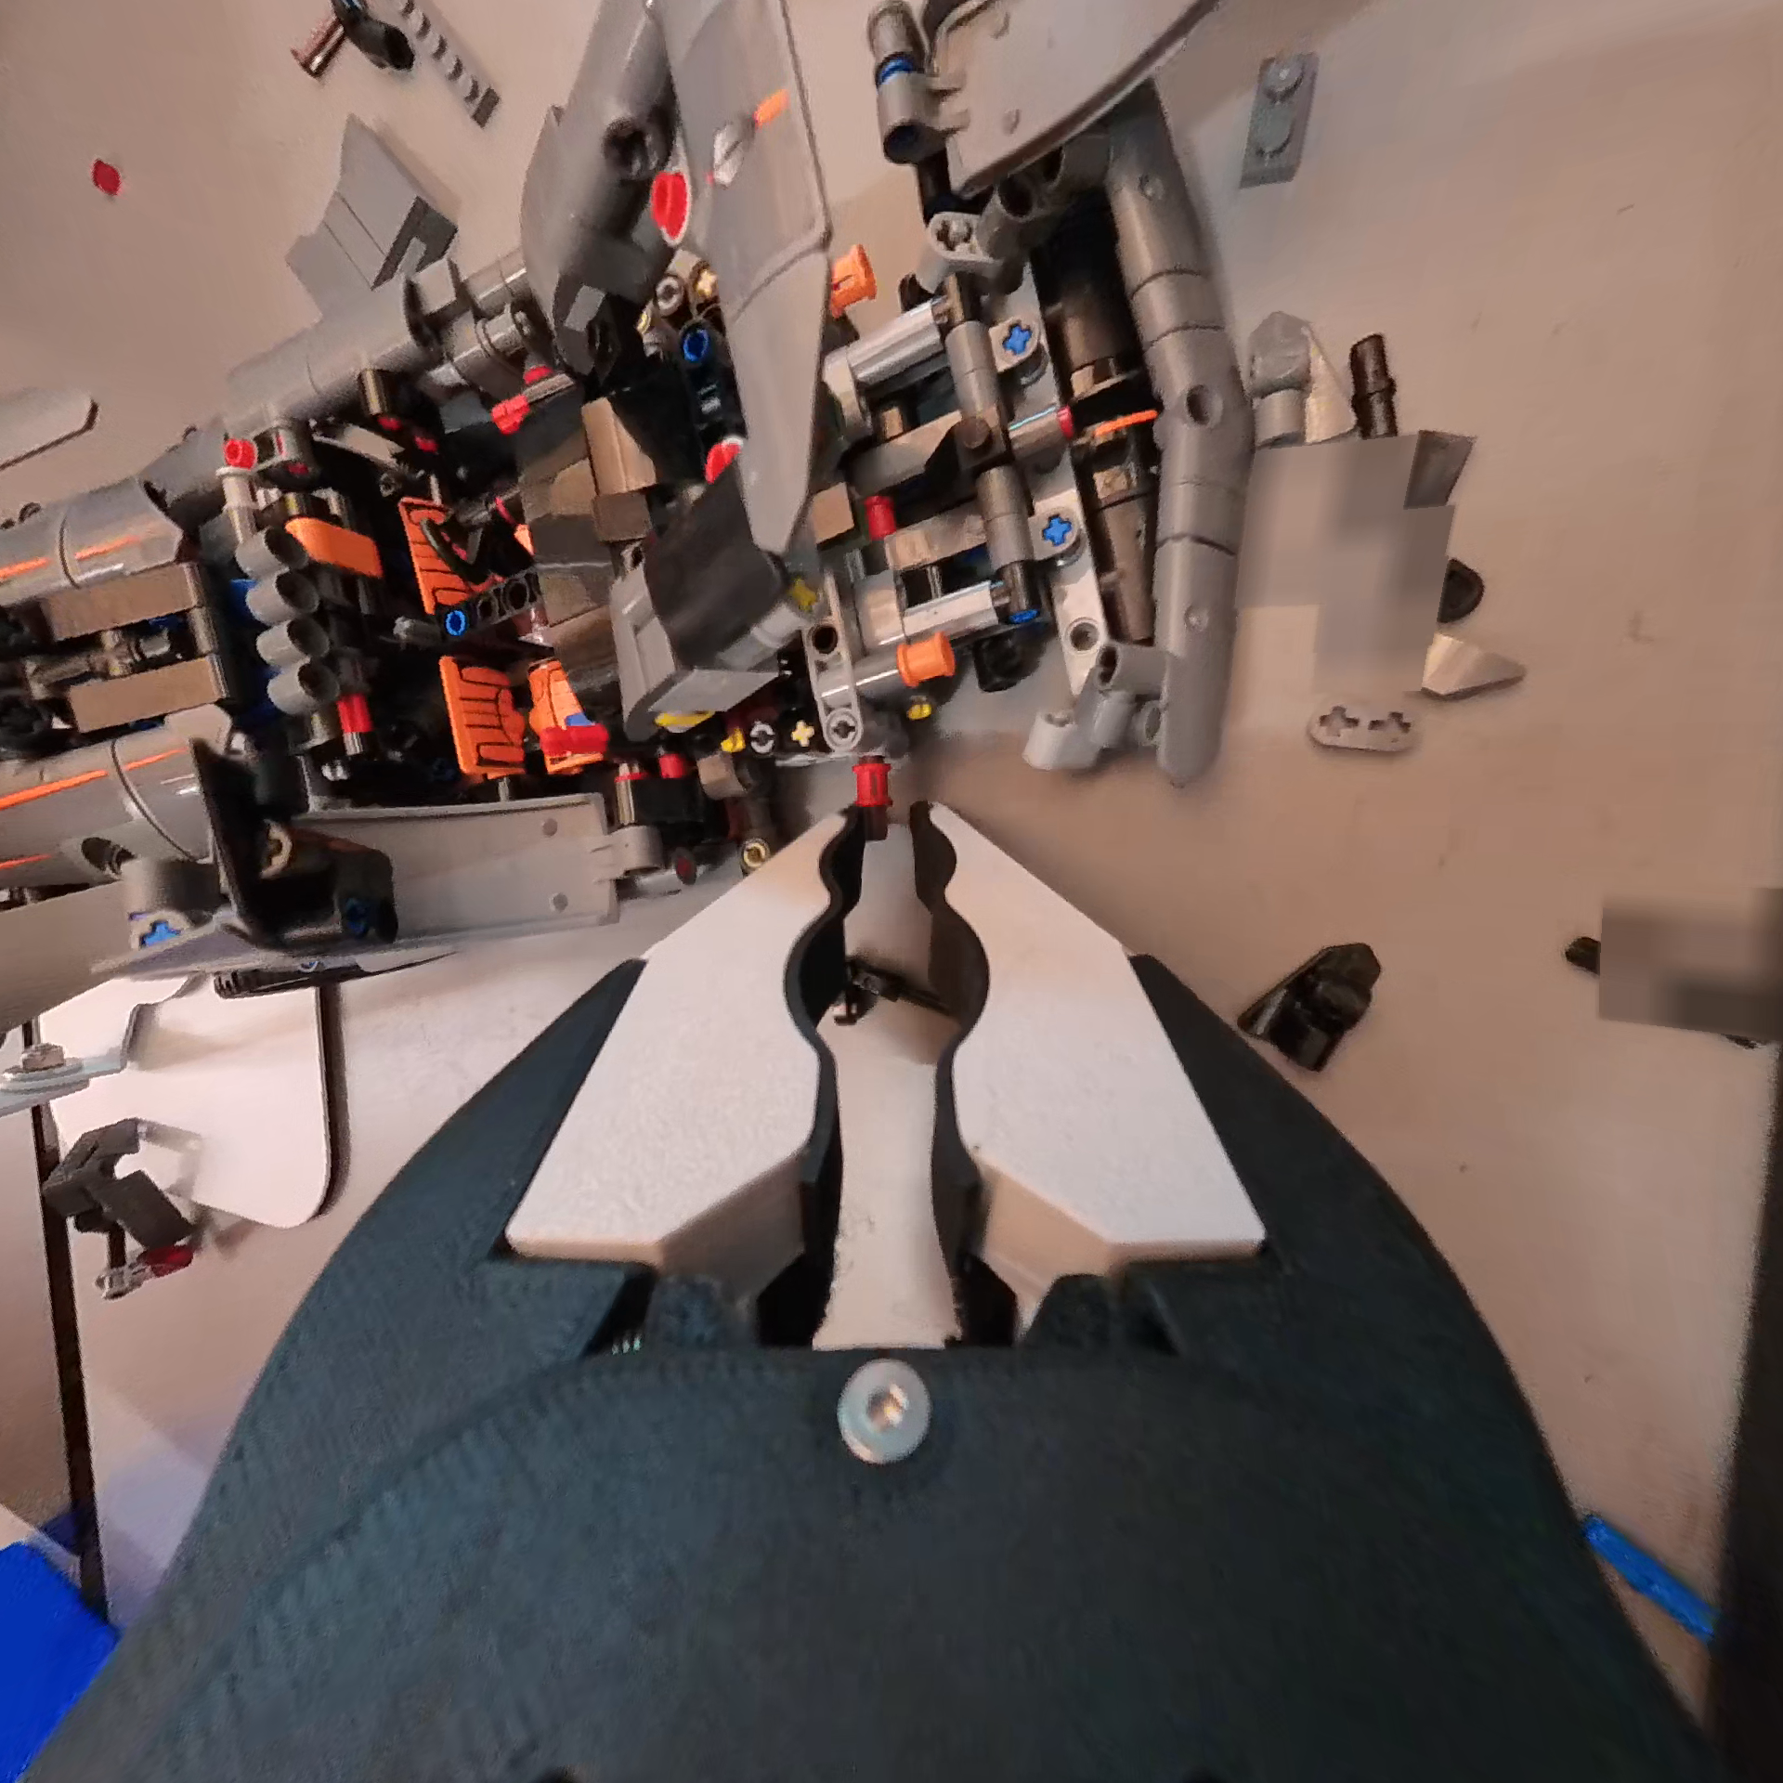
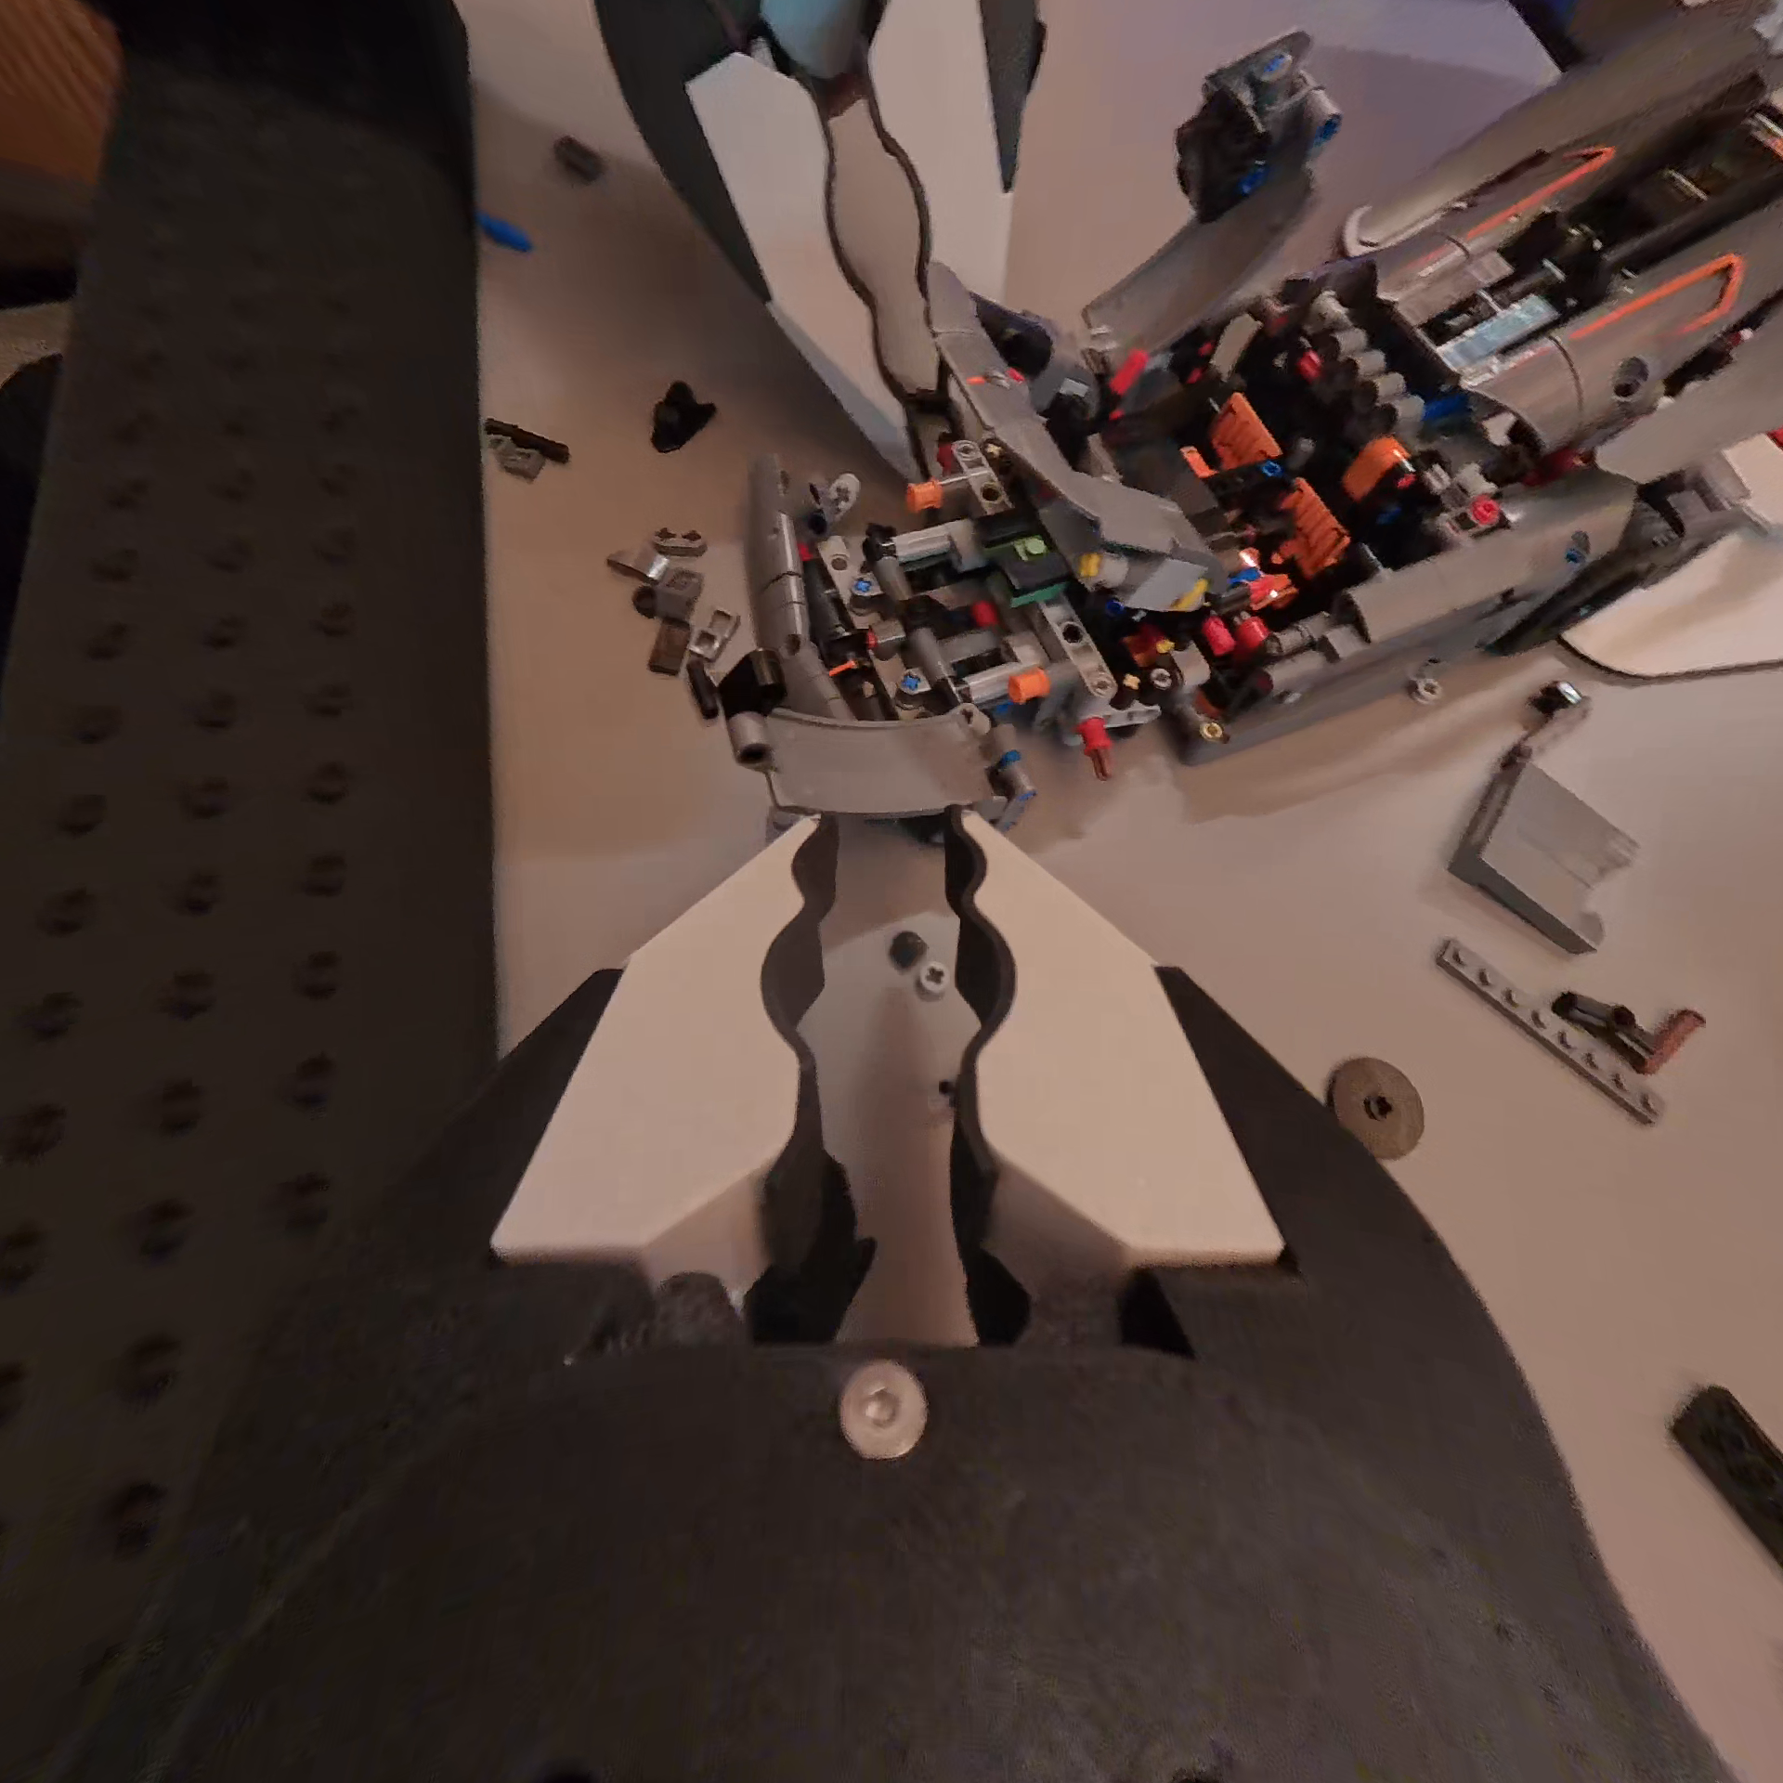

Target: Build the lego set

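A large grey, black and orange lego model (image 1: 675, 540) lies on the pale table (image 1: 1254, 1254); it also shows in the right wrist view (image 2: 1254, 540). My left gripper (image 1: 883, 815) is nearly closed on a red pin (image 1: 873, 780) that sticks out of the model's near edge. The same gripper reaches the model's far side in the right wrist view (image 2: 921, 420). My right gripper (image 2: 892, 822) has its tips at the lower edge of a grey curved panel (image 2: 868, 762) at the model's end. Its jaws stand narrowly apart around a dark part under the panel.
Loose parts lie around the model: a black piece (image 1: 1312, 1003), a grey beam (image 1: 1365, 726), a long grey plate (image 2: 1544, 1028), a grey disc (image 2: 1375, 1108), a grey panel (image 2: 1534, 868) and small bits (image 2: 675, 598). A black studded board (image 2: 241, 772) stands at the left. The tips of one gripper are about 15 centimeters away from the tips of the other. My left gripper is the nearer one to the black piece (image 1: 1312, 1003): about 8 centimeters, against 15 centimeters. It is also in sight in the right wrist view (image 2: 689, 408).
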A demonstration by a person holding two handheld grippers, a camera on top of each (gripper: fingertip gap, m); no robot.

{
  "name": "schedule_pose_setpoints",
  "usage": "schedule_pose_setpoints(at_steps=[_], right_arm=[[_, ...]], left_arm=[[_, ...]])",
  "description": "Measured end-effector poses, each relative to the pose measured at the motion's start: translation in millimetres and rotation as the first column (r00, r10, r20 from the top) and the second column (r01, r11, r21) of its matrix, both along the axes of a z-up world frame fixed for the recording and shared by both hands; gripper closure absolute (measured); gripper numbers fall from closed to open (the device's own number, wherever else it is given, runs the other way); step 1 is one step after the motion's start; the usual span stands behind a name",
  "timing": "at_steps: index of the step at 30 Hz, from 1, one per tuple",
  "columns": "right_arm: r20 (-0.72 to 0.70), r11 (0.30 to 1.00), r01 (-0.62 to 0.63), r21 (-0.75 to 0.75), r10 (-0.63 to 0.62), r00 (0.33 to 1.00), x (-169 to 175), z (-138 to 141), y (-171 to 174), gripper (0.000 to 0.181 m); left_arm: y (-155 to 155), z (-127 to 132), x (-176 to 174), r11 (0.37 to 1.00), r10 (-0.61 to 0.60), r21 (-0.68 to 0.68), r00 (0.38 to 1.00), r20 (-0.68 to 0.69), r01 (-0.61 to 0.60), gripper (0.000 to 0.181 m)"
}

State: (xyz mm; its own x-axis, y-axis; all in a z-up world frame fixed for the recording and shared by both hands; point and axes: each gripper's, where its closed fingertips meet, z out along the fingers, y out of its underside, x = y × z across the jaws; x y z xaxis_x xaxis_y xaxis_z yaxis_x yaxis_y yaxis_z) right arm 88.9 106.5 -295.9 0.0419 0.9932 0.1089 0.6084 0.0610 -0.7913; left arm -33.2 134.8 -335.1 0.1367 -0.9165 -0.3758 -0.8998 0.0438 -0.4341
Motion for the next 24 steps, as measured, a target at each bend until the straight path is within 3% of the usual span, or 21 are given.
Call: schedule_pose_setpoints(at_steps=[12, 24], right_arm=[[0.012, 0.997, -0.074, 0.006, 0.074, 0.997, -5.7, -2.7, -14.0, 0.161], [-0.025, 0.995, -0.096, 0.010, 0.096, 0.995, -10.9, 2.0, -17.2, 0.173]], left_arm=[[0.4, -1.0, -1.7, 1.000, 0.001, -0.013, 1.000, 0.014, -0.001, 0.179], [1.6, -0.8, -2.5, 1.000, 0.002, -0.004, 1.000, 0.013, -0.002, 0.179]])
